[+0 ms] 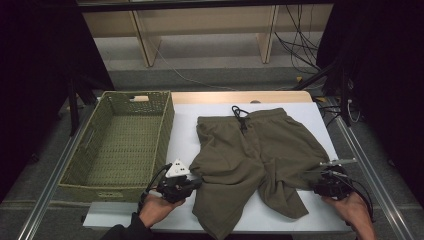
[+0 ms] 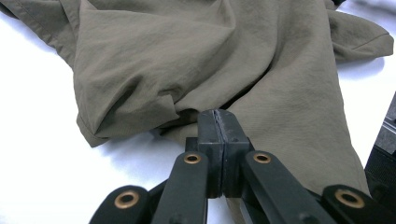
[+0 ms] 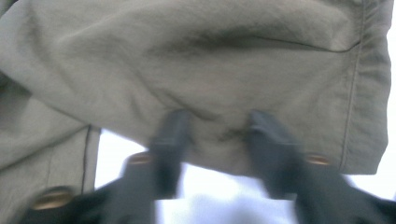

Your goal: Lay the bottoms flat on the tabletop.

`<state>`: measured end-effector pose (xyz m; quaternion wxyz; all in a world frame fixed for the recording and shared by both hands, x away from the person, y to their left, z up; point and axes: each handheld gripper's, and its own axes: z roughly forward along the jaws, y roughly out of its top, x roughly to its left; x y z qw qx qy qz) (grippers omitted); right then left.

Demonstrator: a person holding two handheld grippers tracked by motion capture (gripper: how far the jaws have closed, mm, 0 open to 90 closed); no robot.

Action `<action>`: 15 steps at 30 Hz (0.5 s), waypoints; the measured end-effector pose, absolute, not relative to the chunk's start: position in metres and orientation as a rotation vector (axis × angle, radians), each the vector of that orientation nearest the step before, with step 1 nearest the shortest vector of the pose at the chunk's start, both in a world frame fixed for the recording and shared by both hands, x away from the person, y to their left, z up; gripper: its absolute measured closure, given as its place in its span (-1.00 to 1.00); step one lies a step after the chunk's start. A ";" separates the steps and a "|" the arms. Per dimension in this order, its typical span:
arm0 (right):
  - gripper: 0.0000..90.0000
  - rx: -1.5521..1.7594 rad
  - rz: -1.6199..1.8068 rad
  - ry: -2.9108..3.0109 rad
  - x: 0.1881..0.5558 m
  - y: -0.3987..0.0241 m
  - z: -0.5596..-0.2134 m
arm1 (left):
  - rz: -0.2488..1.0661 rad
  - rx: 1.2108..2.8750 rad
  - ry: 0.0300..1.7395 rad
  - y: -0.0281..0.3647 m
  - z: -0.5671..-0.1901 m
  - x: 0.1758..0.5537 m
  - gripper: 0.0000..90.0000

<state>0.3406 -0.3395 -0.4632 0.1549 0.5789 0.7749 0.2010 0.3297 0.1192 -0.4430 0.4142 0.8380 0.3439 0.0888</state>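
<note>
At the left of the high view I see a green woven basket point(image 1: 117, 142) sitting on the white table top point(image 1: 320, 112), its long side running up the frame. Just right of its lower corner, my left gripper point(image 1: 192, 182) lies low over the table with the grey three-cornered plate on top. In the left gripper view its jaws are pressed together, pad against pad, right at the edge of the olive-green shorts point(image 2: 224, 65); the fabric bunches up against the tips, but I cannot tell whether any cloth is caught in the seam between them.

The shorts point(image 1: 255, 155) spread across the middle of the table, waistband and black drawstring point(image 1: 241, 117) toward the top of the frame, the two legs pointing down toward me, one leg folded and rumpled near the centre.

At the lower right, my right gripper point(image 1: 322, 187) meets the outer edge of the right-hand leg. In the right gripper view the picture is blurred; its jaws stand partly apart, with the hemmed fabric of the shorts point(image 3: 201, 70) lying across and between the tips.
</note>
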 end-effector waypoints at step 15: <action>1.00 1.503 0.662 2.104 0.360 -0.327 -0.425 | 0.220 2.103 0.865 0.119 -0.443 0.331 0.97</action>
